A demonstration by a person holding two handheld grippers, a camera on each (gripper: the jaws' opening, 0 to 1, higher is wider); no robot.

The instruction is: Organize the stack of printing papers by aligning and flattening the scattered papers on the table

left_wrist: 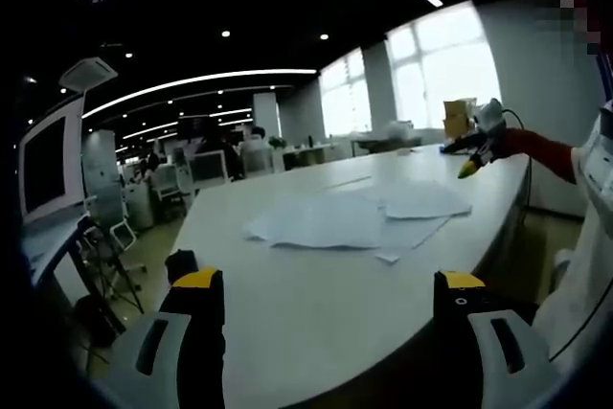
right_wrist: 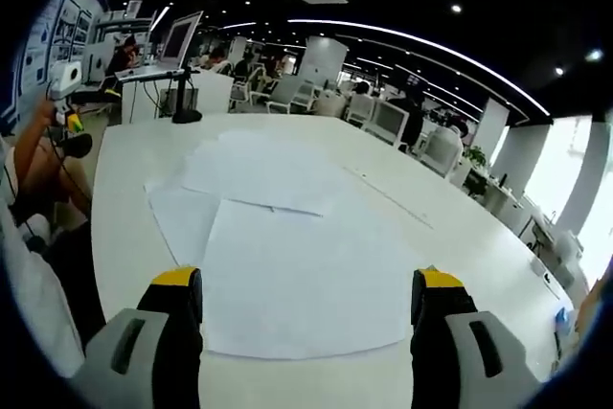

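Several white printing papers (left_wrist: 350,215) lie loosely overlapped and askew on the white table (left_wrist: 287,313). My left gripper (left_wrist: 328,281) hangs open over bare table short of them, nothing between its yellow-tipped jaws. Across the table, a red-sleeved arm holds my right gripper (left_wrist: 474,152) beyond the papers. In the right gripper view the papers (right_wrist: 287,237) spread out in front of my right gripper (right_wrist: 306,278), which is open, with a large sheet lying under the gap between the jaws. The left gripper (right_wrist: 67,107) appears at the far left, held by a hand.
A yellow box (left_wrist: 458,117) stands at the table's far end. A monitor on a stand (right_wrist: 182,40) sits on a neighbouring desk. Office chairs (left_wrist: 115,227) and desks surround the table. A small blue item (right_wrist: 561,319) lies near the table's right edge.
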